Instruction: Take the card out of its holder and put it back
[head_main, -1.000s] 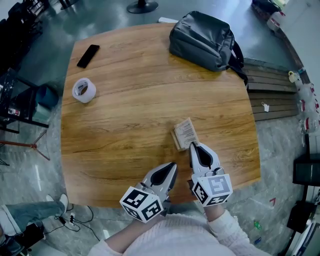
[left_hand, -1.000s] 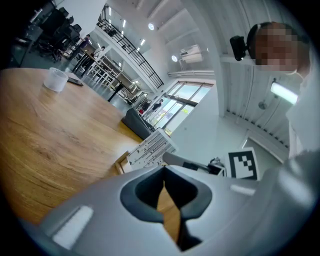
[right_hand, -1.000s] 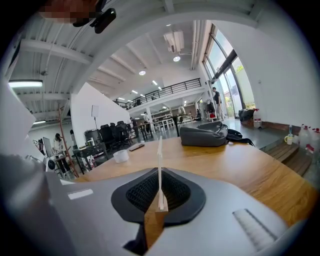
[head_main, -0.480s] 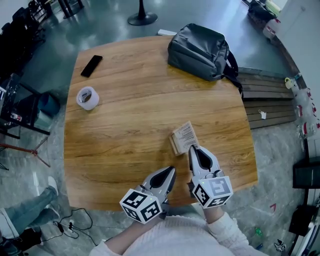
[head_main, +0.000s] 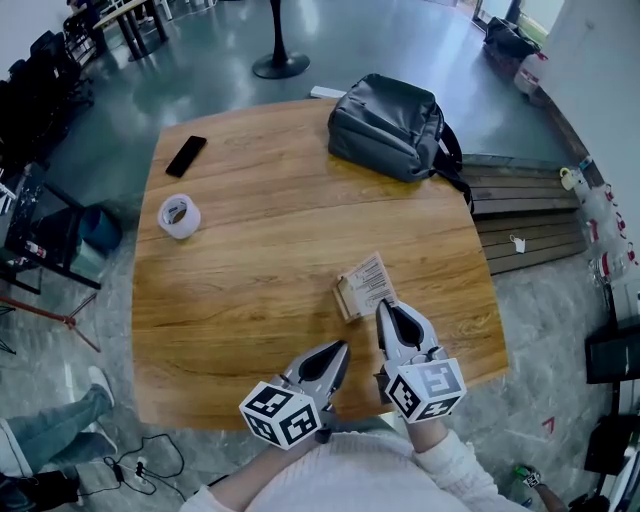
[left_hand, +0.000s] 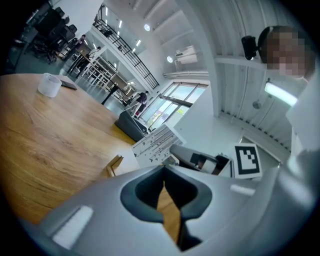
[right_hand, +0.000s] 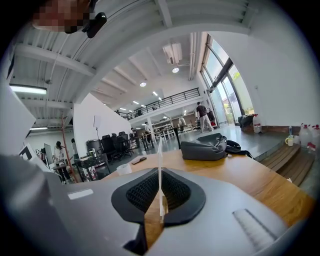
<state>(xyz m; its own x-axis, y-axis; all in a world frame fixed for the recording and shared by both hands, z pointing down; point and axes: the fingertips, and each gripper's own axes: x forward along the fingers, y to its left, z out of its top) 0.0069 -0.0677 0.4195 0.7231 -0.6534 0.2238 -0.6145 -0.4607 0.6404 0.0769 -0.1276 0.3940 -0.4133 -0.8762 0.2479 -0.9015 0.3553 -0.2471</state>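
Right gripper view: right gripper (right_hand: 160, 190) jaws pinch the thin card (head_main: 368, 282), likely light and bendy, by its near edge; left gripper (head_main: 342, 348) jaws are closed, empty.

I see my right gripper (head_main: 383, 308) with its tip at the near edge of the card (head_main: 370, 280), and the holder (head_main: 345, 298) at the card's left side. My left gripper (head_main: 340, 350) is just beside it, over the table's (head_main: 250, 260) near edge. Backpack (head_main: 385, 125) on the far side, phone (head_main: 186, 156) and tape roll (head_main: 179, 216) on the left.
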